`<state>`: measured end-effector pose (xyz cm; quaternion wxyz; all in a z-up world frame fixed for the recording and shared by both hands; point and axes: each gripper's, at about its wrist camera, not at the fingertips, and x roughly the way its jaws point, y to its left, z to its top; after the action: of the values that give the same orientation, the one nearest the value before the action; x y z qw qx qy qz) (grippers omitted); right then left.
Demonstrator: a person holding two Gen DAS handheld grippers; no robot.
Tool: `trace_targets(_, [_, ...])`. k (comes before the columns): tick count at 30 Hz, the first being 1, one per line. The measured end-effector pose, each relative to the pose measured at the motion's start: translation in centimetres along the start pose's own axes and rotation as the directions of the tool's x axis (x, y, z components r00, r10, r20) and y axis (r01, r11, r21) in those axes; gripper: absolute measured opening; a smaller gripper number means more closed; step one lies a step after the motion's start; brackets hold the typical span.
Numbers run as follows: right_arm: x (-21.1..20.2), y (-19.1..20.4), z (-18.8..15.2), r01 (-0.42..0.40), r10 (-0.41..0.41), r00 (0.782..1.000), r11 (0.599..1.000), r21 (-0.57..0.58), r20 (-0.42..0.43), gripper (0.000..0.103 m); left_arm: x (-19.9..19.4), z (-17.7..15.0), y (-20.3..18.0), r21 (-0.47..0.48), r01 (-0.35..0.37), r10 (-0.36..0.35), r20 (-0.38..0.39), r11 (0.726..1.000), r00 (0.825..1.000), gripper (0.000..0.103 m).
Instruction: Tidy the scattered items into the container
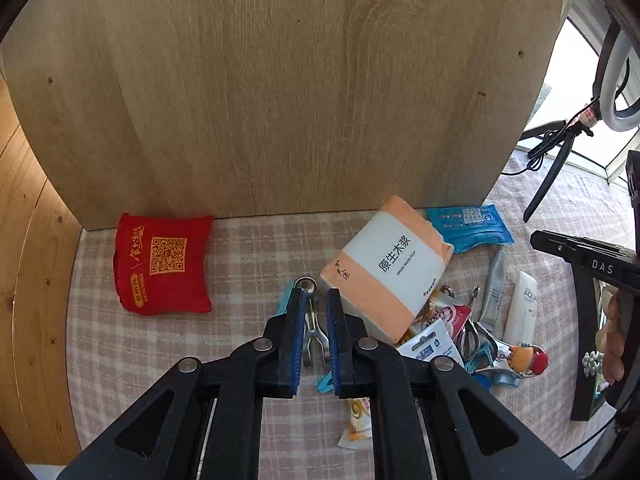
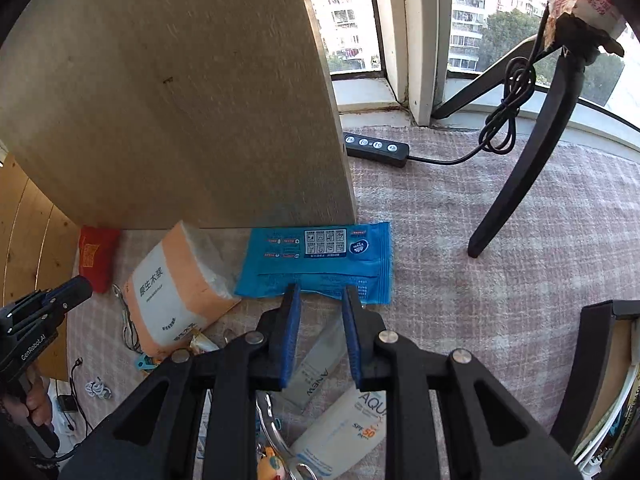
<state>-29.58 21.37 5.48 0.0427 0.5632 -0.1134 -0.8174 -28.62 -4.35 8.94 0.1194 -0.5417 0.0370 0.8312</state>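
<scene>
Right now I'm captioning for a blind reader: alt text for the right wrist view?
Open right tongs hover at the near edge of a blue wipes pack on checked cloth, beside an orange tissue pack and a wooden board.

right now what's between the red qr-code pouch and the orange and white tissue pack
In the left wrist view, between the red pouch and the tissue pack: bare checked cloth, then a metal tool between the open left gripper's fingers.

Under the tissue pack (image 1: 387,268) you see only corners of the sachets. Your left gripper (image 1: 316,304) covers most of the metal tool (image 1: 311,320) beside that pack. In the right wrist view, the gripper (image 2: 320,300) hides the middle of the grey tube (image 2: 320,364), and the sunscreen (image 2: 344,428) beside the tube runs off the bottom edge.
</scene>
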Motion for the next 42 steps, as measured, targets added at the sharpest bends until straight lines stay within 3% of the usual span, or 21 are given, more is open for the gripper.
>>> trace_targets(5, [4.1,0.1,2.0,0.037,-0.038,0.999,0.999,-0.03,-0.031,0.021,5.1,2.6,1.1,-0.044,0.038,-0.04,-0.043,0.998,0.998,0.01])
trace_targets(8, [5.6,0.1,2.4,0.03,-0.031,0.998,0.999,-0.018,-0.046,0.021,7.7,3.2,0.7,-0.021,0.055,-0.056,-0.09,0.998,0.994,0.01])
trace_targets(16, [5.3,1.6,0.3,0.065,-0.074,0.994,0.991,-0.113,-0.079,0.022,9.3,1.5,-1.7,0.028,0.167,-0.161,-0.148,0.986,0.976,0.006])
trace_targets(18, [4.8,2.1,-1.2,0.072,-0.087,0.992,0.986,-0.15,-0.094,0.022,8.9,0.4,-2.6,0.054,0.18,-0.17,-0.152,0.982,0.974,0.006])
trace_targets(22, [3.6,2.6,-4.9,0.001,-0.03,0.986,0.985,-0.173,-0.167,0.022,7.6,-2.9,-4.8,0.114,0.207,-0.187,-0.166,0.972,0.968,0.0])
trace_targets(30, [0.2,3.4,-14.0,-0.034,-0.029,0.973,0.962,-0.27,-0.227,0.023,4.5,-11.6,-8.5,0.153,0.29,-0.256,-0.209,0.945,0.944,0.0])
trace_targets(34, [-2.4,2.8,-16.8,-0.123,0.032,0.956,0.946,-0.3,-0.291,0.023,2.5,-13.6,-7.8,0.194,0.325,-0.275,-0.245,0.926,0.93,0.0])
trace_targets(36, [-4.1,2.3,-16.9,-0.128,0.047,0.962,0.948,-0.29,-0.269,0.023,1.4,-13.9,-6.6,0.166,0.361,-0.314,-0.253,0.918,0.915,0.002])
trace_targets(38, [-5.6,1.8,-16.0,-0.091,0.035,0.98,0.954,-0.285,-0.198,0.023,-0.2,-13.0,-3.5,0.123,0.332,-0.303,-0.205,0.935,0.931,0.007])
trace_targets(40, [-5.2,0.5,-13.4,-0.049,0.012,0.991,0.958,-0.281,-0.132,0.023,-1.5,-11.0,0.3,0.081,0.238,-0.228,-0.119,0.968,0.966,0.007])
trace_targets(42, [-5.1,0.0,-10.7,-0.029,0.006,0.996,0.967,-0.254,-0.09,0.023,-1.1,-8.2,3.5,-0.008,0.146,-0.146,-0.047,0.989,0.988,0.011])
